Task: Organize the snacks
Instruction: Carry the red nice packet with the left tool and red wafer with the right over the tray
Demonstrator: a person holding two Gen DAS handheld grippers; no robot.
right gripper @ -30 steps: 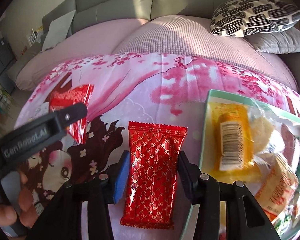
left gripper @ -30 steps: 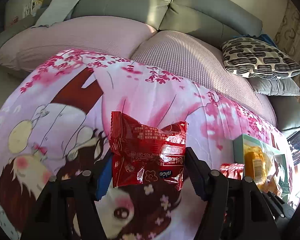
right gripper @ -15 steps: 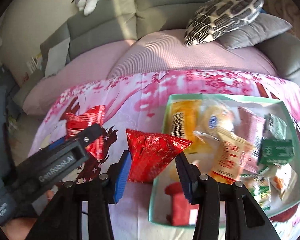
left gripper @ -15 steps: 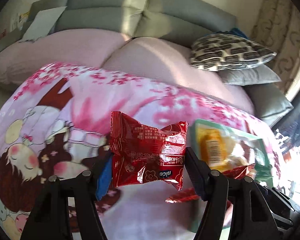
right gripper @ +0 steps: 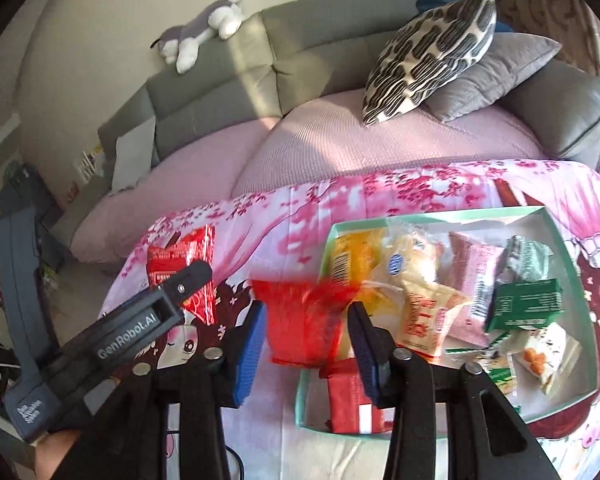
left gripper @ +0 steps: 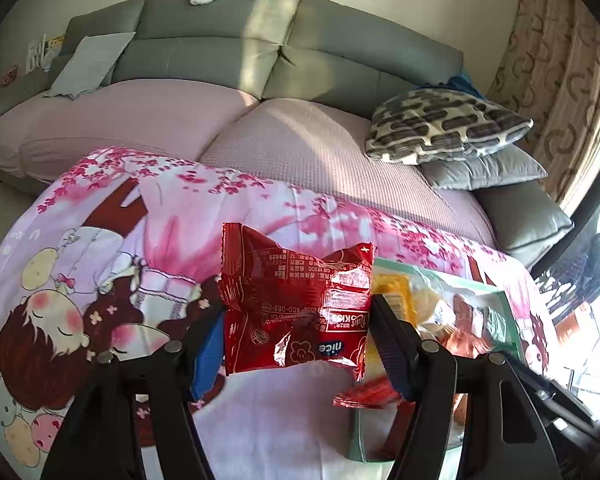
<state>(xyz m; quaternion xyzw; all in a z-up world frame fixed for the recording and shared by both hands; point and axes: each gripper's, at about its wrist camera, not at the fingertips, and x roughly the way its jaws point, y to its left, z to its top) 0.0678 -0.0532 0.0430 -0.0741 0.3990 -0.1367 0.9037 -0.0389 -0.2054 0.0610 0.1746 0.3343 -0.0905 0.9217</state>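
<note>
My left gripper (left gripper: 298,328) is shut on a crinkled red snack packet (left gripper: 296,300) and holds it above the pink printed cloth (left gripper: 140,248), just left of the mint-green box (left gripper: 504,304). In the right wrist view that packet (right gripper: 186,264) and the left gripper (right gripper: 156,312) show at left. My right gripper (right gripper: 308,328) is shut on a red patterned snack bag (right gripper: 300,324), blurred, held over the left edge of the green box (right gripper: 560,232). The box holds several wrapped snacks, among them a yellow packet (right gripper: 352,260) and a dark green carton (right gripper: 526,304).
A grey sofa with pink seat covers (left gripper: 284,140) lies behind the cloth. A black-and-cream patterned cushion (right gripper: 428,52) leans on a grey cushion (right gripper: 496,68). A plush dog (right gripper: 200,36) lies on the sofa back. A red packet (right gripper: 352,396) lies in the box's near corner.
Both grippers have lifted and moved right toward the green box. The right one took its red bag off the cloth and now holds it over the box's left edge.
</note>
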